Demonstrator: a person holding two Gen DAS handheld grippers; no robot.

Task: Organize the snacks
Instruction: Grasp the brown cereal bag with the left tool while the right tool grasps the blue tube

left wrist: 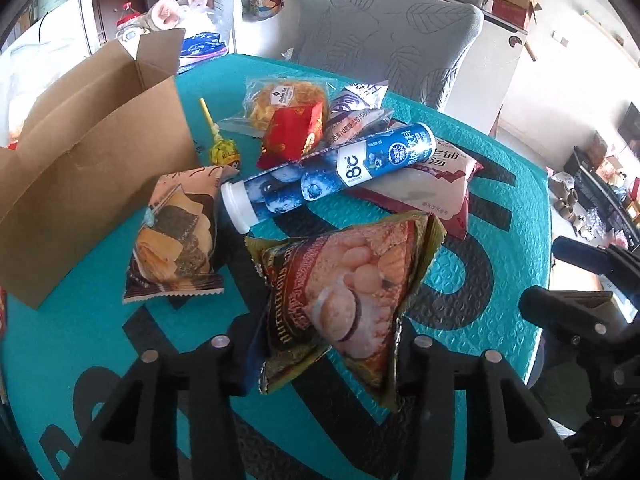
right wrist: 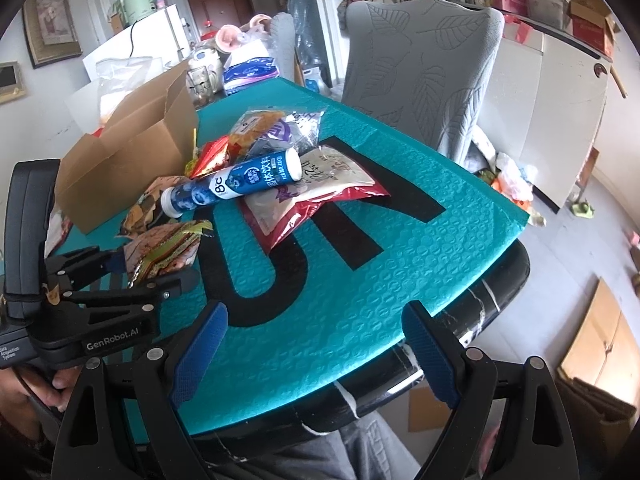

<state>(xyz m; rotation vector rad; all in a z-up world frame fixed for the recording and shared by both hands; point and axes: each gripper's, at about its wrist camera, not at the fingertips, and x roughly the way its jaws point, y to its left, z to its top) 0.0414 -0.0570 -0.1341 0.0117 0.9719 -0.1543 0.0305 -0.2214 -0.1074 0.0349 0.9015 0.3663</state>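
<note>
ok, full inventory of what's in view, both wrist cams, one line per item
snack bag: 1, gold-edged with food photo, pinched in the left gripper, above the mat
seaweed snack bag: 1, brown and tan, on the mat beside the box
blueberry tube: 1, blue with white cap, lying across the pile
white and red pouch: 1, flat under the tube
red packet: 1, red, mid-pile
clear pastry bag: 1, yellow contents, back of the pile
lollipop: 1, yellow, next to the box
cardboard box: 1, brown, flaps open, mat's left side
mat: 1, teal with black letters
chair: 1, grey, behind the table
left gripper: black, shut on the snack bag
right gripper: blue pads, open, empty
</note>
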